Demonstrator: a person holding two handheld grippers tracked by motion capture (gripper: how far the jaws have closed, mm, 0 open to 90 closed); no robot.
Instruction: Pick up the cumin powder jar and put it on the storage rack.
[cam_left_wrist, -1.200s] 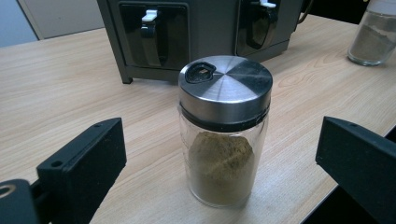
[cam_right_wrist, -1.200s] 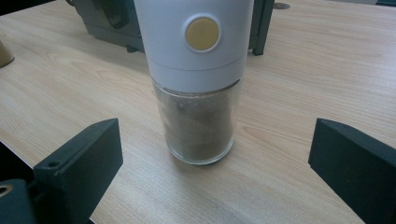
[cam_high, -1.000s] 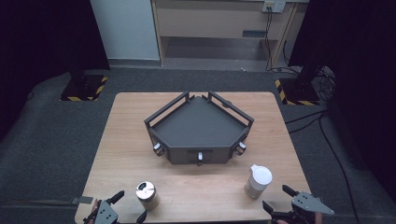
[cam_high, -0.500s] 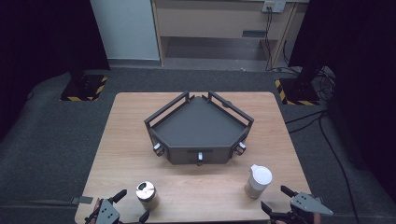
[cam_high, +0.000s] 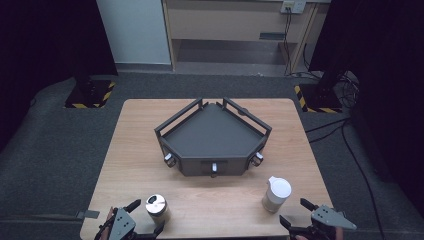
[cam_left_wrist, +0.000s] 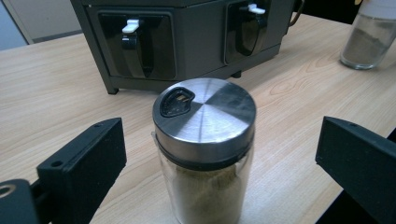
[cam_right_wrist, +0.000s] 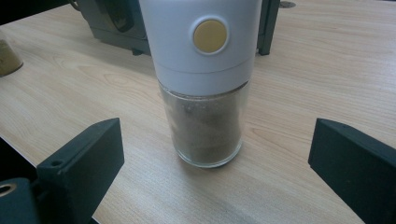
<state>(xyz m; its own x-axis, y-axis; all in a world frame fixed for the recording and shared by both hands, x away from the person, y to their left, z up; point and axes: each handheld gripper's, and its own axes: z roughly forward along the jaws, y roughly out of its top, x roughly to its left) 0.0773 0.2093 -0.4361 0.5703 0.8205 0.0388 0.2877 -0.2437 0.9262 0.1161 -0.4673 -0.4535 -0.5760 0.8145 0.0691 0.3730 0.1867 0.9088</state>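
Both units are creeping forward since the earlier frames; nothing else on the tabletop (cam_high: 140, 150) is shifting. Left hand-held gripper (cam_high: 141, 220) is sitting wide open, gripping nothing, with the steel-lidded spice jar (cam_left_wrist: 204, 148) standing upright between its jaws, clear of both. Jar's shaker opening is facing up and left of centre. Right hand-held gripper (cam_high: 299, 214) is also gaping wide and holding nothing, with the white-capped grinder (cam_right_wrist: 205, 79) standing upright just ahead, centred between the jaws, touching neither. Yellow button on its cap is facing the right gripper view. Dark angular rack (cam_high: 214, 135) is sitting farther ahead of both, well beyond the jar and grinder, its front latches facing them.
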